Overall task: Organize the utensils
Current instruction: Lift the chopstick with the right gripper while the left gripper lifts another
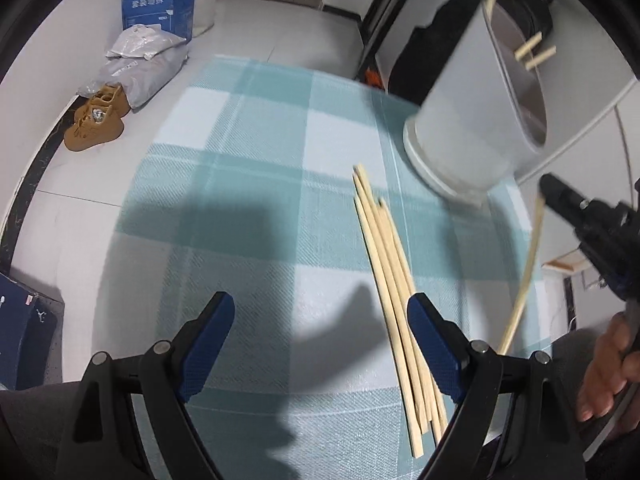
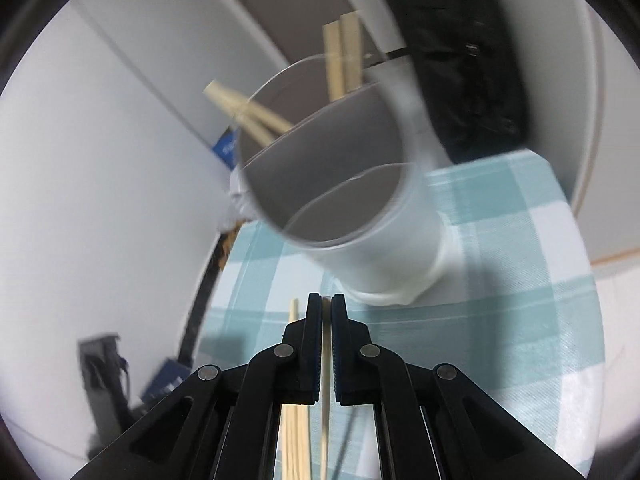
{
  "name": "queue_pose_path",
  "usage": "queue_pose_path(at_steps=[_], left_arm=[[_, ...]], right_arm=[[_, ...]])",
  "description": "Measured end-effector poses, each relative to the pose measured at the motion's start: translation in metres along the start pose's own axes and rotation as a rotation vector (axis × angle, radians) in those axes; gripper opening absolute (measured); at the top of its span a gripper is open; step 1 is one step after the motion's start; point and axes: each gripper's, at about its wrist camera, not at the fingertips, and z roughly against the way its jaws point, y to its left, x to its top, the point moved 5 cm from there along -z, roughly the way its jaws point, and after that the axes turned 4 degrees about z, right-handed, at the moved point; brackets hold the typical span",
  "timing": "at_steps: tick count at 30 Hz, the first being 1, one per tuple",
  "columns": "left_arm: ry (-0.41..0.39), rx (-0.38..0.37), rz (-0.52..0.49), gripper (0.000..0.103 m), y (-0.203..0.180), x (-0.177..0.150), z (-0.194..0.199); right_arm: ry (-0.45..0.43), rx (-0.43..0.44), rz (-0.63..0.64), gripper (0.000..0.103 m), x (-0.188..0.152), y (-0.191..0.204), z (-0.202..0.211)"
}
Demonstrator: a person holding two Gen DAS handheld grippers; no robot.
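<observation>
Chopsticks (image 1: 394, 280) lie on checked tablecloth (image 1: 240, 168); right gripper (image 2: 327, 304) pinches one, left gripper (image 1: 320, 320) gapes.

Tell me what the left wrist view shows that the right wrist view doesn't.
Left wrist only: the open left hand-held gripper, the brown shoes on the floor, the blue box, and the person's hand.

Right wrist only: the holder's divider inside, with chopsticks standing behind it, and the right hand-held gripper shut on one chopstick.

Both: the holder, the loose chopsticks and the checked cloth.
</observation>
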Motion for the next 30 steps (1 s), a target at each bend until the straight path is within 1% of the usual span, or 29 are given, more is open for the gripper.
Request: queue_pose_path(at_steps=[6,12,16,18,19,22,25,30], left_arm=[[0.005,0.099,-0.060,0.085,-0.007,-0.003,-0.004],[0.020,0.202,-0.150,0.085,-0.014,-0.004,-0.012],[0.052,0.221,-0.140,0.086,-0.015,-0.004,-0.014],[0.078,0.261,-0.155,0.086,-0.016,-0.004,-0.017],[0.080,0.267,-0.159,0.086,-0.017,-0.004,-0.017],[0.111,0.273,-0.146,0.086,-0.015,-0.001,-0.021],[0.116,0.274,-0.136,0.086,-0.012,0.004,-0.024],[0.137,0.293,-0.154,0.085,-0.017,0.015,-0.031]], right_arm=[[-0.037,0.058,-0.104,0.004,-0.007,-0.034,0.013],[-0.089,0.070,-0.179,0.004,-0.006,-0.061,0.028],[-0.127,0.065,-0.195,0.004,-0.001,-0.070,0.031],[-0.150,0.051,-0.197,0.004,0.001,-0.074,0.037],[-0.161,0.054,-0.202,0.004,0.003,-0.077,0.037],[-0.181,0.059,-0.212,0.004,0.008,-0.080,0.041],[-0.189,0.061,-0.215,0.004,0.012,-0.083,0.043],[-0.202,0.068,-0.222,0.004,0.017,-0.088,0.047]])
